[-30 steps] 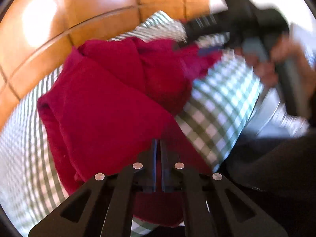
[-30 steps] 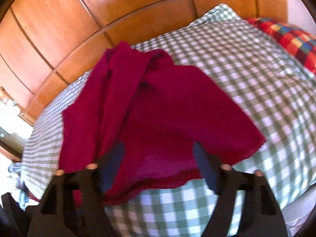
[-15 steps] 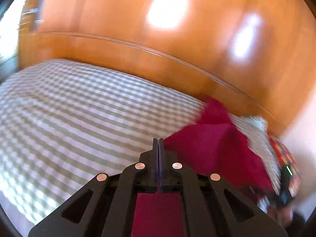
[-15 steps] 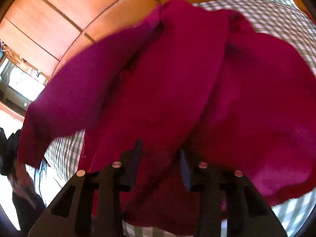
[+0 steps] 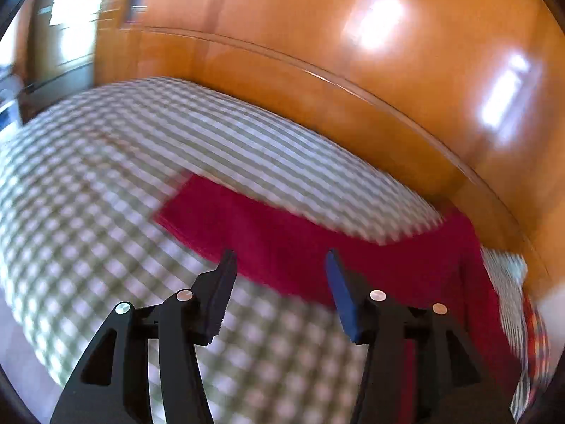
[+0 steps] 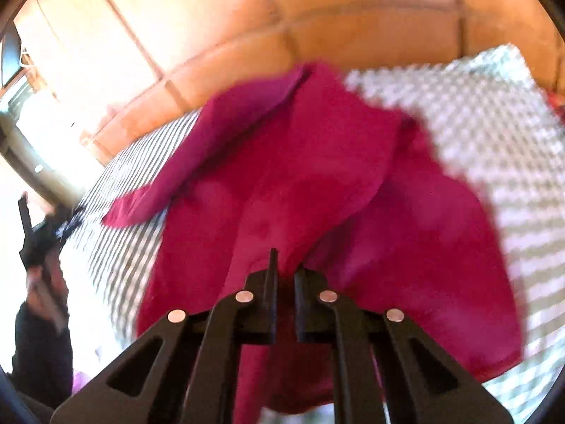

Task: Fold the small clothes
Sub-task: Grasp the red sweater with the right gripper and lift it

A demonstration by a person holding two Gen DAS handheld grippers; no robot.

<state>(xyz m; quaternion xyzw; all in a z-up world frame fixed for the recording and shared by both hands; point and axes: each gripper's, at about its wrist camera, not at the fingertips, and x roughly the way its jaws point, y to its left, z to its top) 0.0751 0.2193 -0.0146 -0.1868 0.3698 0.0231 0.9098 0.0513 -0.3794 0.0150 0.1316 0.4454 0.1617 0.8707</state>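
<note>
Our left gripper has its jaws wide, holding nothing, above the checked bed. The red garment lies across the bed at centre frame, a sleeve reaching left. Our right gripper has its jaws narrow, pinching the garment's near fold at lower centre.

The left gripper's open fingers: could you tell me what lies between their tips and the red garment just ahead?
In the left wrist view, only bare checked bedsheet shows between the left gripper and the red garment; nothing else lies there.
</note>
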